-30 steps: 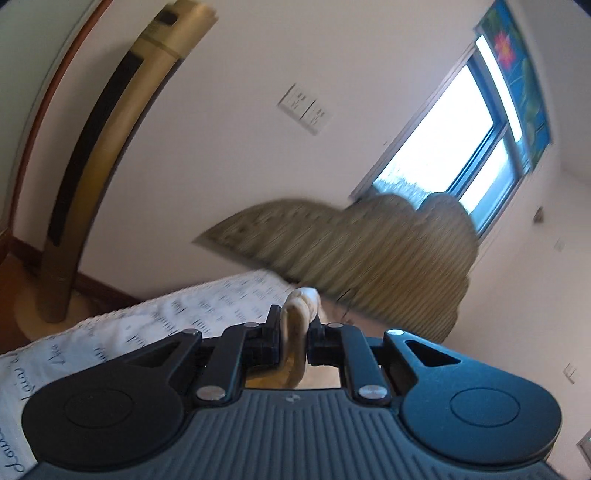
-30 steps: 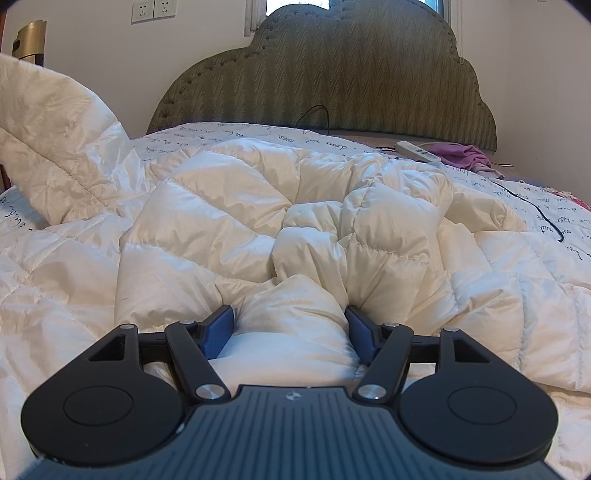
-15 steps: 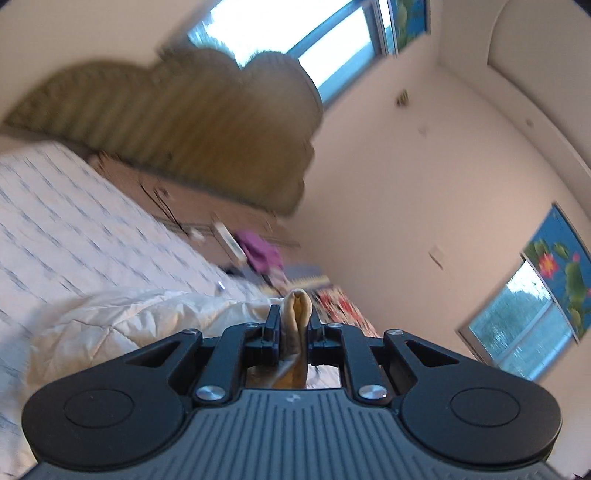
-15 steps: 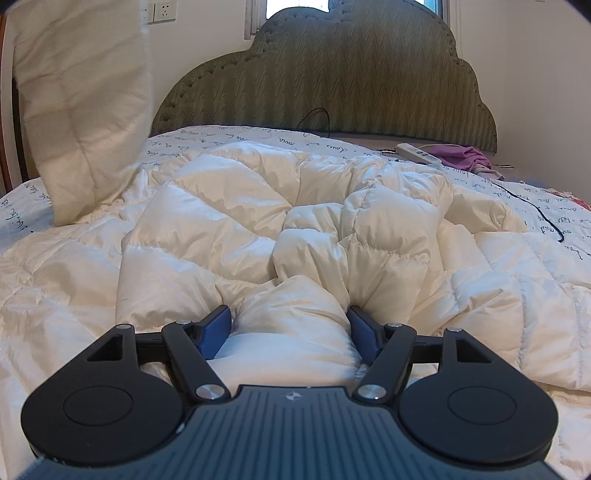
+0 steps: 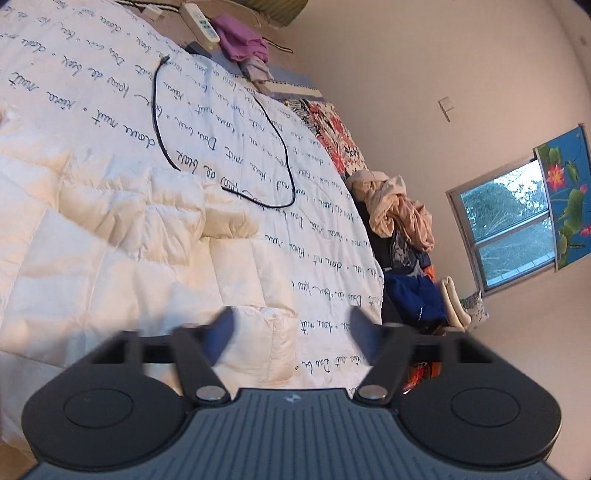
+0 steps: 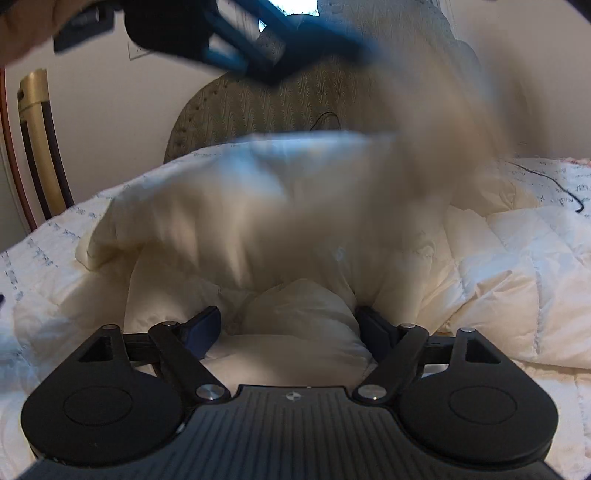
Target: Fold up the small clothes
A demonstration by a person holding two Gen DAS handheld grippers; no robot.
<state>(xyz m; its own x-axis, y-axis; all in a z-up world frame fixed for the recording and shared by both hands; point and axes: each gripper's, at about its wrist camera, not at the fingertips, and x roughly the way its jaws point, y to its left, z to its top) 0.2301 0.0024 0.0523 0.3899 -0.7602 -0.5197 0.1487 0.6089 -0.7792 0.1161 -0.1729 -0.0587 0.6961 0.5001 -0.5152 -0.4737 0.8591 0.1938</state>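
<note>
A cream quilted puffer jacket (image 5: 110, 236) lies spread on the bed. In the left wrist view my left gripper (image 5: 291, 334) is open and empty, hovering above the jacket's edge. In the right wrist view my right gripper (image 6: 290, 325) has its jaws wide apart around a bulge of the jacket (image 6: 299, 306), pressing on it without pinching. A blurred flap of the jacket (image 6: 280, 206) is falling over the middle. The left gripper shows blurred at the top of the right wrist view (image 6: 258, 40).
The bedsheet (image 5: 221, 122) has script print. A black cable (image 5: 162, 110) loops on it. A remote (image 5: 201, 22) and purple cloth (image 5: 243, 38) lie near the green headboard (image 6: 251, 110). A pile of clothes (image 5: 402, 221) sits beside the bed. A window (image 5: 509, 229) is on the wall.
My left gripper swung across from left to right and opened, letting go of the jacket part it held. That part now drops over the jacket. My right gripper stayed put.
</note>
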